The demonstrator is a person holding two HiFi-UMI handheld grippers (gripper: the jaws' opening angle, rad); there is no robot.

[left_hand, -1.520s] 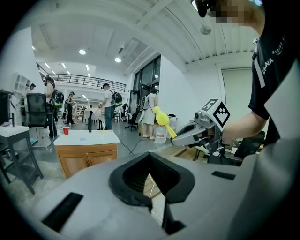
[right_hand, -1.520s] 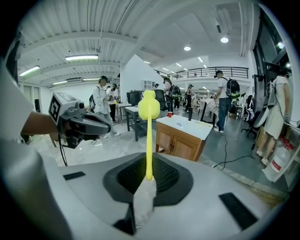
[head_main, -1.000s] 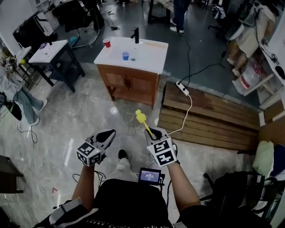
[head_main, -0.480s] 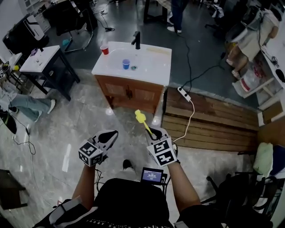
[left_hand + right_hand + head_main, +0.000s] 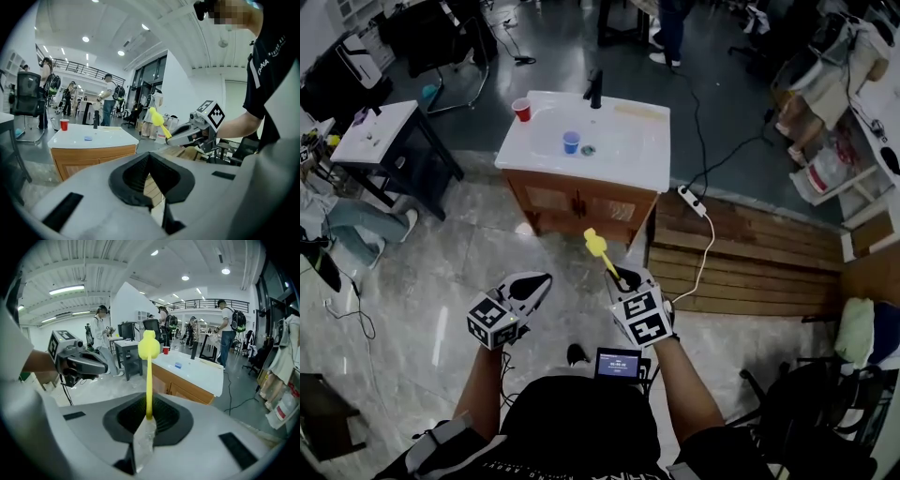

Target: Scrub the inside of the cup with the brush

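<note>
Yellow brush (image 5: 597, 247): my right claw (image 5: 625, 278) grips its handle.
Left claw (image 5: 534, 281): I see it closed, empty.
Worktop (image 5: 630, 157): white, bearing red cup (image 5: 522, 110), blue cup (image 5: 571, 142).
Floor (image 5: 441, 281): glossy tiles.

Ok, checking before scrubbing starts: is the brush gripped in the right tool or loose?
Gripped: the right tool is shut on the yellow brush by its handle, head sticking out ahead.

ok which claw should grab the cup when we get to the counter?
Left, likely. The left claw is shut and empty; the right claw is shut on the yellow brush. The red cup and blue cup both stand on the white counter, in its left half.
</note>
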